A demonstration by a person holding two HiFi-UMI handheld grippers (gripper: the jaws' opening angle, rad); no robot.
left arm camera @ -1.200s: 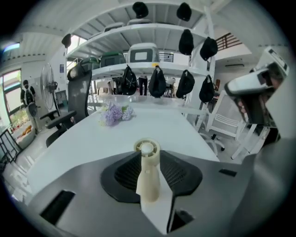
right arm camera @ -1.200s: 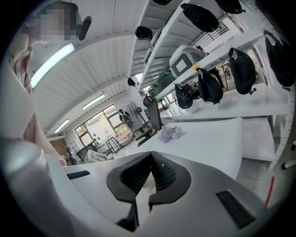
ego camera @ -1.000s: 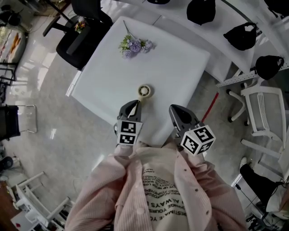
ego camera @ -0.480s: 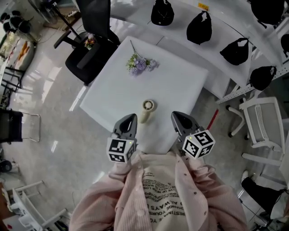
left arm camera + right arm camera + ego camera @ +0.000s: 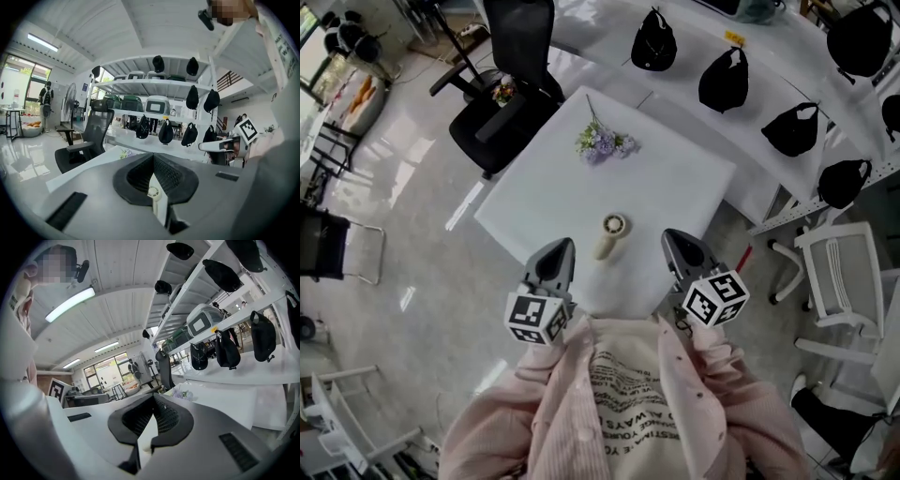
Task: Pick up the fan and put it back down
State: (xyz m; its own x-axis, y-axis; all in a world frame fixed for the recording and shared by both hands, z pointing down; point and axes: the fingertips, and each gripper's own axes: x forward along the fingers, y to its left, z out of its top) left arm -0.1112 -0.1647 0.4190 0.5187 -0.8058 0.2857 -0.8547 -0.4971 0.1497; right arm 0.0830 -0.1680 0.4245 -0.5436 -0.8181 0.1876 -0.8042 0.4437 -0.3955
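Note:
The small cream hand fan [image 5: 611, 234] lies flat on the white square table [image 5: 544, 187], round head away from me, handle toward me. Neither gripper touches it. My left gripper [image 5: 560, 247] hangs shut and empty above the table's near edge, to the left of the fan's handle. My right gripper [image 5: 674, 238] is held to the right of the fan, also shut with nothing in it. In the left gripper view the jaws [image 5: 153, 157] meet at their tips; the right gripper view shows its jaws [image 5: 153, 397] closed the same way. Both point out over the table, nearly level.
A sprig of purple flowers [image 5: 605, 142] lies at the table's far side. A black office chair [image 5: 511, 89] stands at the far left corner. Black bags [image 5: 722, 80] sit on a white bench behind. A white chair [image 5: 839, 281] stands at the right.
Both grippers have risen and drawn back toward me, the left one more. The left gripper's tips, which were close beside the fan's handle, now stand apart from it. The fan stays on the table.

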